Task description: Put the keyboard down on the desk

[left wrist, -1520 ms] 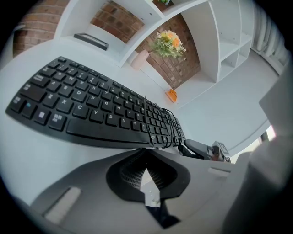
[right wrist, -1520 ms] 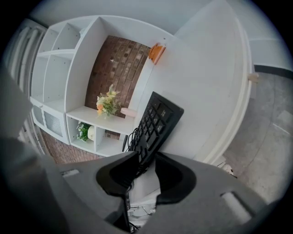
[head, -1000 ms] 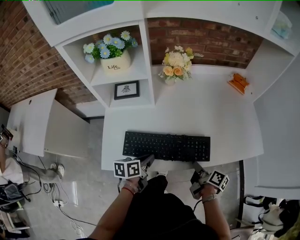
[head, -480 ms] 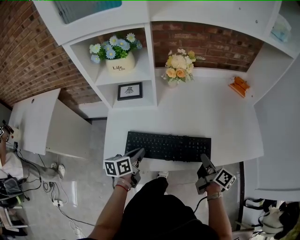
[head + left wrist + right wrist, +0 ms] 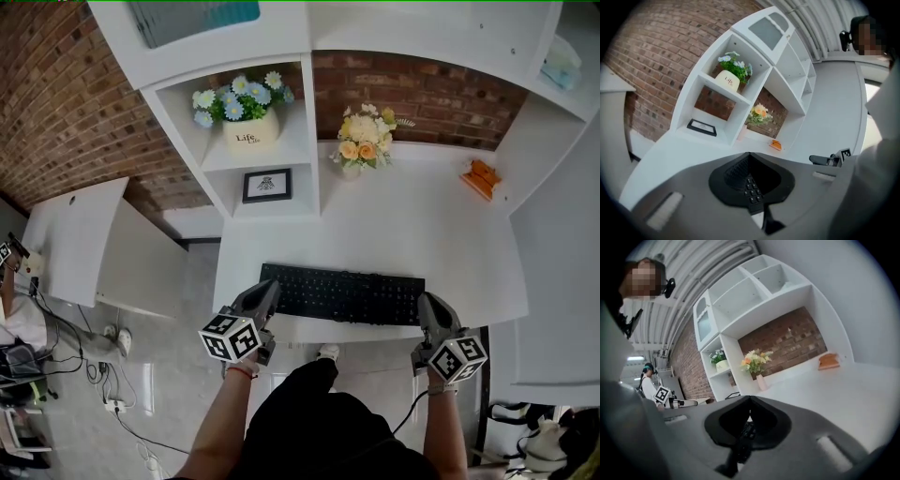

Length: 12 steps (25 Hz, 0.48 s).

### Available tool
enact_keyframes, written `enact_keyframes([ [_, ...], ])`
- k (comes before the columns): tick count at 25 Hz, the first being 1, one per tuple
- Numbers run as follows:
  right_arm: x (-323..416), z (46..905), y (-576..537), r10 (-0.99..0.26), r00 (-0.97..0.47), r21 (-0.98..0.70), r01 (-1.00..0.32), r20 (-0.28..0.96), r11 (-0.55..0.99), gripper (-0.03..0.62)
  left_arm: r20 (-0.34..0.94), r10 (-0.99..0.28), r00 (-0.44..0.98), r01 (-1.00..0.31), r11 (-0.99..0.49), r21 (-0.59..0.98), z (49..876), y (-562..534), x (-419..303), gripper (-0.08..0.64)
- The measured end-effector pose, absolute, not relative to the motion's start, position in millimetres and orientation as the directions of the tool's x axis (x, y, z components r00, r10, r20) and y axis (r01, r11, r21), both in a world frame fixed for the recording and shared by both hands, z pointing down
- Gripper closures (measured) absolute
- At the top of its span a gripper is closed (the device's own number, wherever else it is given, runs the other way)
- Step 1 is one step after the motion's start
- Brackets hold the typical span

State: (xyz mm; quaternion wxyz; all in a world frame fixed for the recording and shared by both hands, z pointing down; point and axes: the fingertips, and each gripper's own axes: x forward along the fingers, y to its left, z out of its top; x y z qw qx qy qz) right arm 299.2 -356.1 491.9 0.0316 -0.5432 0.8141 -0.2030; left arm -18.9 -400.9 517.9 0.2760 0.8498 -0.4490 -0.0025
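At the far left I see a low white side table [image 5: 75, 234] by the brick wall. Next comes a white shelf [image 5: 211, 159] with a pot of blue flowers [image 5: 244, 105] on top and a small picture frame [image 5: 267, 185] below it. My left gripper [image 5: 263, 295] points at the left end of the keyboard [image 5: 345, 293]. In the left gripper view its jaws are pinched on that end, and I can see a few black keys in the hole between them. The keyboard is long and black. It sits close to the front edge of the white desk [image 5: 412, 225], with its long side along that edge. I cannot tell if it rests flat on the desk or is held just above it. Behind it, near the wall, stands a vase of yellow and white flowers [image 5: 364, 139]. Further right, in the back corner, lies a small orange thing [image 5: 481, 176], well apart from the keyboard. My right gripper [image 5: 428, 307] is at the right end of the keyboard. In the right gripper view its jaws are pinched on that end too, with the dark edge running between them.
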Motion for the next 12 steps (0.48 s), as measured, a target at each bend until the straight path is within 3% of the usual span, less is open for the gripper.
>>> enact_keyframes([
  [12,292,424,-356,-0.918,-0.393,-0.134,-0.914,0.059,0.383,0.594,0.007,-0.86,0.51,-0.834,-0.492,0.25,437,-406,-43,0.561],
])
